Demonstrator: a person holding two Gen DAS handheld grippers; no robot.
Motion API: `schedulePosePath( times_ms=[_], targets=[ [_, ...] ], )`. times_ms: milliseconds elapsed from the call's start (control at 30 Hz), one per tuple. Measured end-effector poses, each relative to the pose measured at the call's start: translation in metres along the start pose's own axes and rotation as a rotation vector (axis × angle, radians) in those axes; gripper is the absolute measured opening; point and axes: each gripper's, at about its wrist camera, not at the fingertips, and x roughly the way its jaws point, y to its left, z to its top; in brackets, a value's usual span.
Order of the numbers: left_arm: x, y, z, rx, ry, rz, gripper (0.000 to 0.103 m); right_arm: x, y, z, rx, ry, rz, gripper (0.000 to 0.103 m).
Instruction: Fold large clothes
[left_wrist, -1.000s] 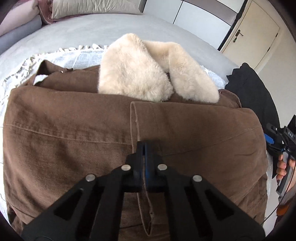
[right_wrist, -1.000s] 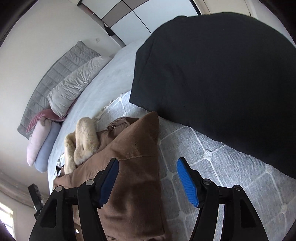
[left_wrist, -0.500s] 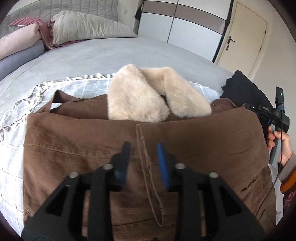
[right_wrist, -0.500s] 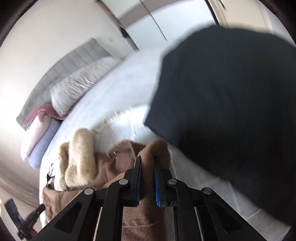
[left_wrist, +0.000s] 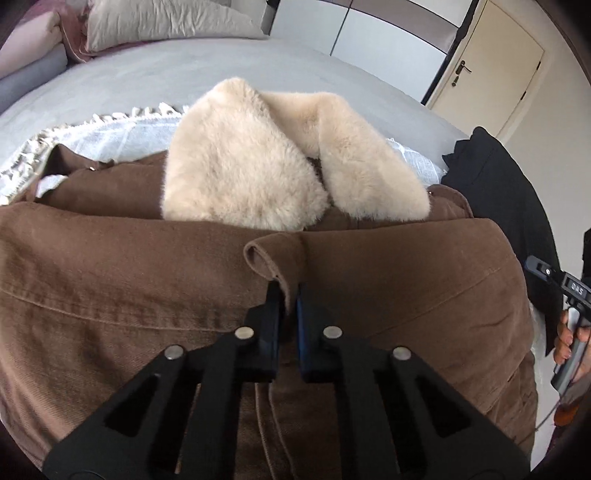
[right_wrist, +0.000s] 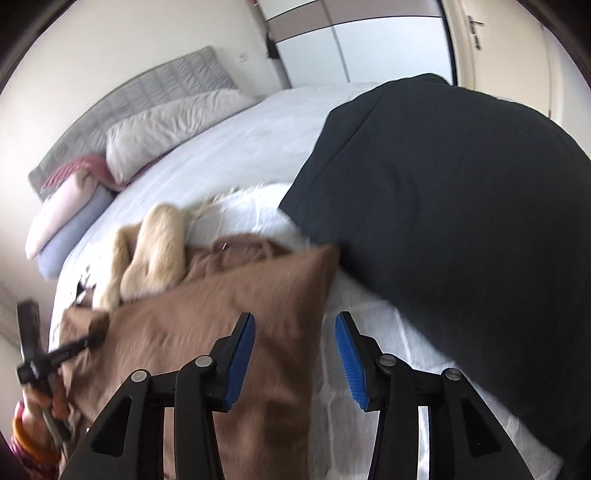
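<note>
A brown coat (left_wrist: 110, 280) with a cream fur collar (left_wrist: 243, 177) lies folded on a white throw on the bed. My left gripper (left_wrist: 290, 295) is shut on the coat's front edge flap (left_wrist: 273, 258) in the middle of the fold. In the right wrist view the coat (right_wrist: 221, 317) lies at lower left, fur collar (right_wrist: 155, 251) behind it. My right gripper (right_wrist: 295, 332) is open and empty, hovering over the coat's right corner and the throw.
A black garment (right_wrist: 461, 221) lies on the bed to the right of the coat, also seen in the left wrist view (left_wrist: 509, 199). Pillows (right_wrist: 166, 133) are at the headboard. A white fringed throw (left_wrist: 110, 129) is under the coat. A door (left_wrist: 491, 70) stands beyond.
My left gripper opened, then closed on the coat's front edge flap. My right gripper closed near the coat's right corner, then opened and drew back.
</note>
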Motion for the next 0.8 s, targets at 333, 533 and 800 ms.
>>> schedulePosePath(
  times_ms=[333, 533, 800],
  targets=[
    [-0.025, -0.013, -0.006, 0.088, -0.094, 0.119, 0.038, -0.004, 0.01, -0.047, -0.101, 0.058, -0.039, 0.046],
    [-0.043, -0.032, -0.043, 0.174, -0.056, -0.128, 0.061, -0.019, 0.037, -0.055, -0.163, 0.018, -0.011, 0.046],
    [-0.058, -0.035, -0.069, 0.107, 0.049, -0.138, 0.072, -0.016, 0.025, -0.081, -0.101, 0.064, -0.072, 0.052]
  ],
)
